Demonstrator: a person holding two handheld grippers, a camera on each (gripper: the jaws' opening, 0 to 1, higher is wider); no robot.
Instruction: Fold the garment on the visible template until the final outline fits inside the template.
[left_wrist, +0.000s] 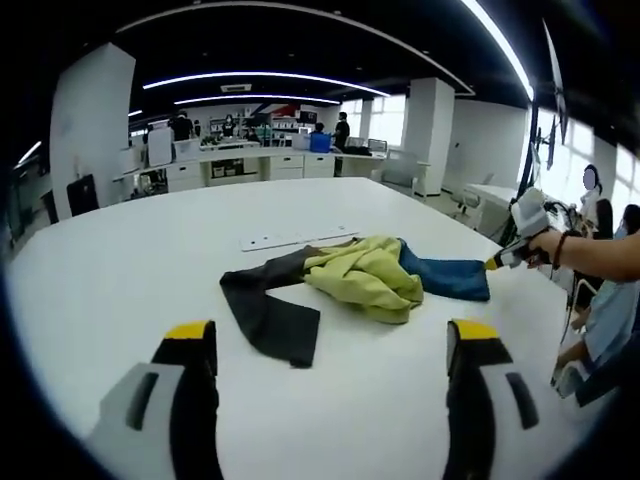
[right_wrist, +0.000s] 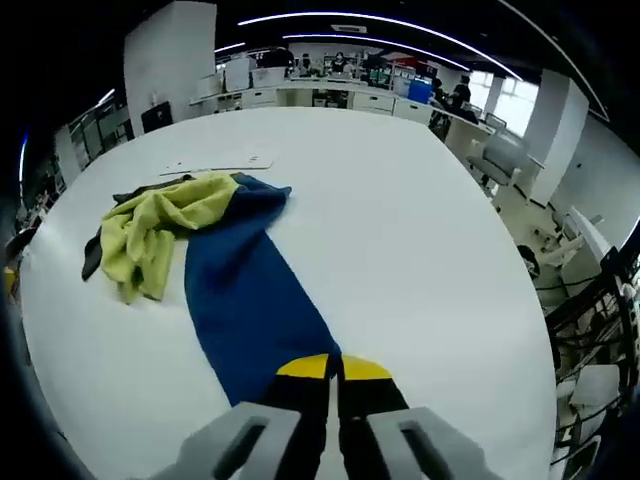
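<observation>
A crumpled garment lies mid-table, with a dark grey part (left_wrist: 270, 315), a yellow-green bunch (left_wrist: 365, 272) and a blue part (left_wrist: 450, 278). In the left gripper view my left gripper (left_wrist: 330, 345) stands open just short of the grey part, nothing between its yellow-tipped fingers. My right gripper (left_wrist: 512, 252) comes in from the right in a person's hand, at the blue end. In the right gripper view the blue part (right_wrist: 245, 290) stretches toward me from the yellow-green bunch (right_wrist: 160, 225), and my right gripper (right_wrist: 335, 370) is shut on its near end.
A thin flat white sheet (left_wrist: 298, 240) lies on the white table (left_wrist: 120, 270) just beyond the garment, also seen as a white sheet (right_wrist: 215, 163) past the bunch. A seated person (left_wrist: 605, 300) is at the table's right edge. Desks and people stand far behind.
</observation>
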